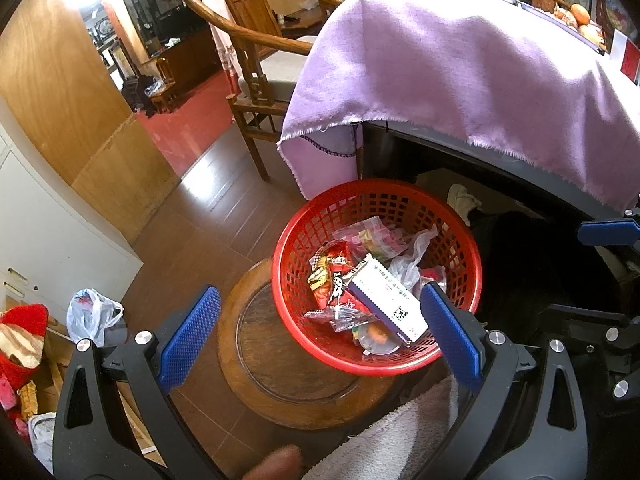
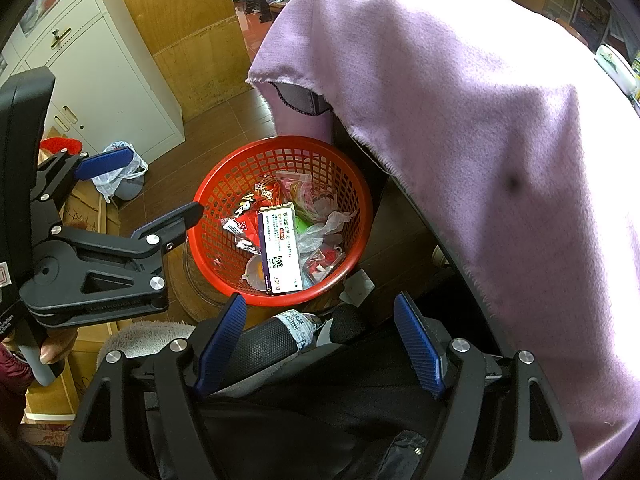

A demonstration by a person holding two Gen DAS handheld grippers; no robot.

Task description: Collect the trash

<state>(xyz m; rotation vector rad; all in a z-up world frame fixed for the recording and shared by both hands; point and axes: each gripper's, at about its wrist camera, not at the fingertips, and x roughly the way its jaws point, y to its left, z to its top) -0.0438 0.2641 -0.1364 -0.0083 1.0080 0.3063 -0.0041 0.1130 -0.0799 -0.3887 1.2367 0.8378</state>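
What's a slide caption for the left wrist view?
Open left gripper above red basket holding white box and wrappers.

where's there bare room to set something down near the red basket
Free: the round wooden stool top showing beside the red basket, and the wood floor between the basket and the white cabinet. Crowded: the basket itself, piled with a white box, wrappers and a plastic bag. Both claws, left and right, are open and empty.

Warm indoor light, brightest from a blown-out glare at the left wrist view's upper left. Both fisheye views bend straight lines (corners go black); the space under the purple cloth [image 1: 460,72] lies in deep shadow.
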